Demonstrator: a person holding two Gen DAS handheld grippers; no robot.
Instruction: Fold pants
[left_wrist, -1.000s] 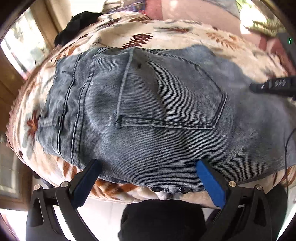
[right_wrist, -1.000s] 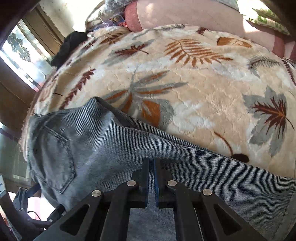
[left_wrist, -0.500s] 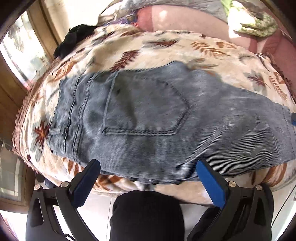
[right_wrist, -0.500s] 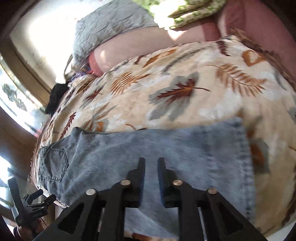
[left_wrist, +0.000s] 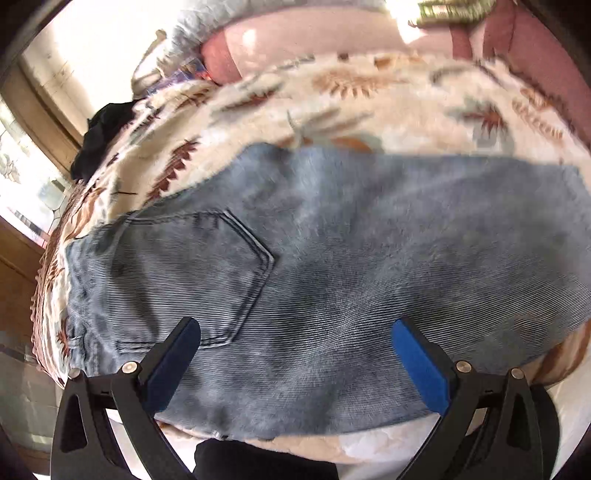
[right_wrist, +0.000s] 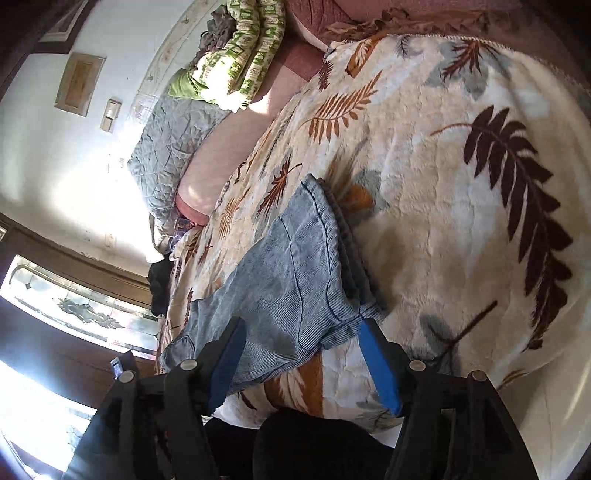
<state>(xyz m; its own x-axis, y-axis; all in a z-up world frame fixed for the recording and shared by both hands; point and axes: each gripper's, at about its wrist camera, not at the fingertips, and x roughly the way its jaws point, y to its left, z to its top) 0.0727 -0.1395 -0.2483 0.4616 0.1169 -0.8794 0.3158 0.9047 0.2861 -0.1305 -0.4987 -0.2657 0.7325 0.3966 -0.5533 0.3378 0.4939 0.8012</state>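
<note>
On the leaf-print blanket (left_wrist: 369, 92) the pants (left_wrist: 332, 258) are laid flat, near its front edge. Both the left tongs (left_wrist: 295, 354) and the right tongs (right_wrist: 299, 358) are held spread above the pants, nothing being gripped.

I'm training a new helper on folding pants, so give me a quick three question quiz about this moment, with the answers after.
1. True or false: the left claw is shut on the jeans.
2. What lies directly under the jeans: A bare floor, B leaf-print blanket, C wooden table?
3. Fill in: the right claw is ____, with the pant-leg hem just beyond its fingers.

Key: 1 false; 2 B; 3 open.
</note>
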